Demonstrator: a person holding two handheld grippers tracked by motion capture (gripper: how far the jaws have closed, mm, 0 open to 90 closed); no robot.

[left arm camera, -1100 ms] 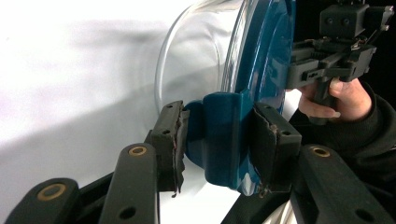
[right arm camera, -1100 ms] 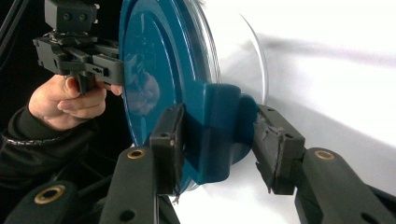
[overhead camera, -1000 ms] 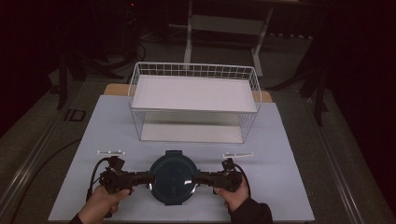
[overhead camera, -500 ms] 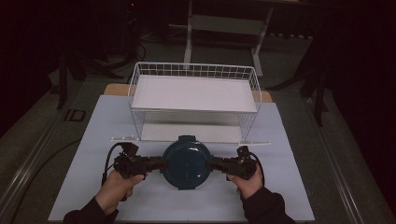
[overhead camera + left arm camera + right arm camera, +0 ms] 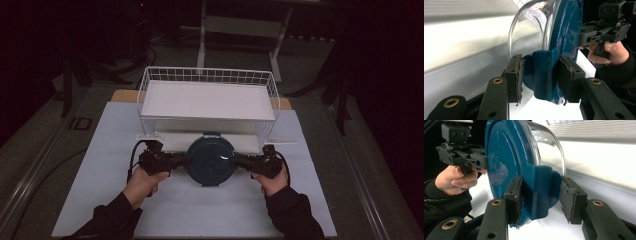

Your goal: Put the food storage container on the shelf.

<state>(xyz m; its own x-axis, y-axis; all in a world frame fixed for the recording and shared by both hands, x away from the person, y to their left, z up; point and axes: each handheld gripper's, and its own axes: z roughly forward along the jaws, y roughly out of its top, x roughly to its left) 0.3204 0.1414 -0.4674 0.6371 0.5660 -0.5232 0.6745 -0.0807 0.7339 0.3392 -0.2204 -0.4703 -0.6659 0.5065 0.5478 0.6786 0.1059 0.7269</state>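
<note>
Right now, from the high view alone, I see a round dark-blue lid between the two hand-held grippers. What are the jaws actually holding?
Observer: The left hand-held gripper clamps a blue side tab of the lid, with a pad on each side.
Operator: And the right?
Observer: The right hand-held gripper closes on the opposite tab likewise.
Operator: Anything under the lid?
Observer: A clear glass bowl, with nothing visible inside.

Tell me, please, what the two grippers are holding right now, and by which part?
Both hold one lidded glass container: the left gripper clamps one blue lid latch, the right gripper the opposite latch.
</note>
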